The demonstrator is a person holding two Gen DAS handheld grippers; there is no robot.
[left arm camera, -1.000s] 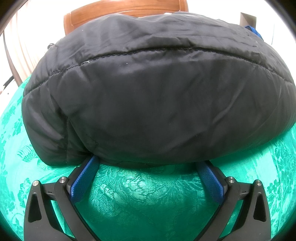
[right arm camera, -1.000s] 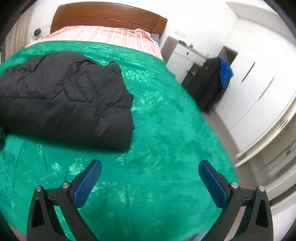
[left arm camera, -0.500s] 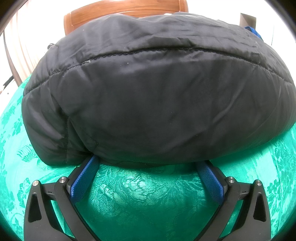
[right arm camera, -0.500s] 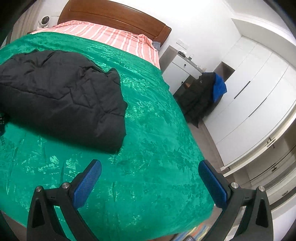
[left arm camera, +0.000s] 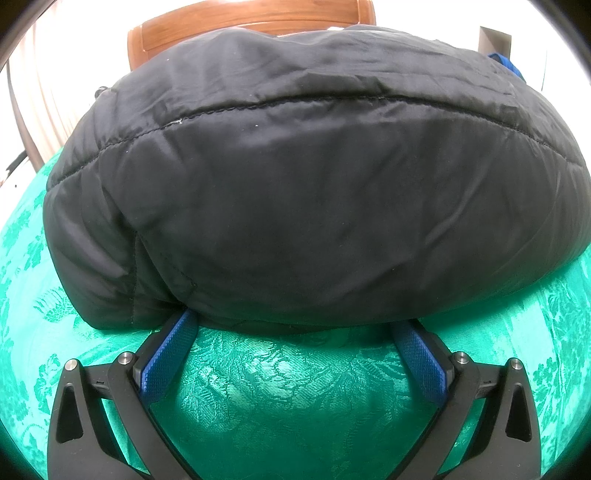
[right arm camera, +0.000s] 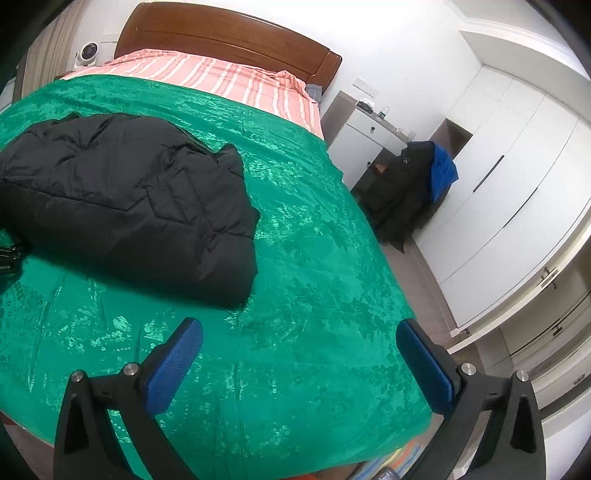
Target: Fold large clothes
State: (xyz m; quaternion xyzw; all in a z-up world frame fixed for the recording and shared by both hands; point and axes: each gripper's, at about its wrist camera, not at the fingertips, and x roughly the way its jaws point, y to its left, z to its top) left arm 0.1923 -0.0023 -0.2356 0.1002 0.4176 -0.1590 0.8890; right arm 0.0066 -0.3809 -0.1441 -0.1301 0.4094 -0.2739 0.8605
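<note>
A black puffer jacket (left arm camera: 314, 184) lies folded into a thick bundle on the green bedspread (left arm camera: 288, 398). My left gripper (left arm camera: 295, 328) is open, low on the bedspread, with its blue fingertips (left arm camera: 173, 347) tucked just under the jacket's near edge. In the right wrist view the same jacket (right arm camera: 125, 199) lies at the left on the bedspread (right arm camera: 295, 295). My right gripper (right arm camera: 299, 347) is open and empty, held above the bed, well apart from the jacket. The left gripper's black body (right arm camera: 7, 258) shows at the left edge.
A wooden headboard (right arm camera: 229, 33) and pink striped sheet (right arm camera: 221, 77) are at the far end. A white nightstand (right arm camera: 362, 140), hanging dark and blue coats (right arm camera: 417, 184) and white wardrobes (right arm camera: 517, 177) stand right of the bed. The bed's edge runs close to my right gripper.
The right gripper has risen and pulled back from the jacket, showing more of the bed and room. The left gripper and the jacket have stayed put.
</note>
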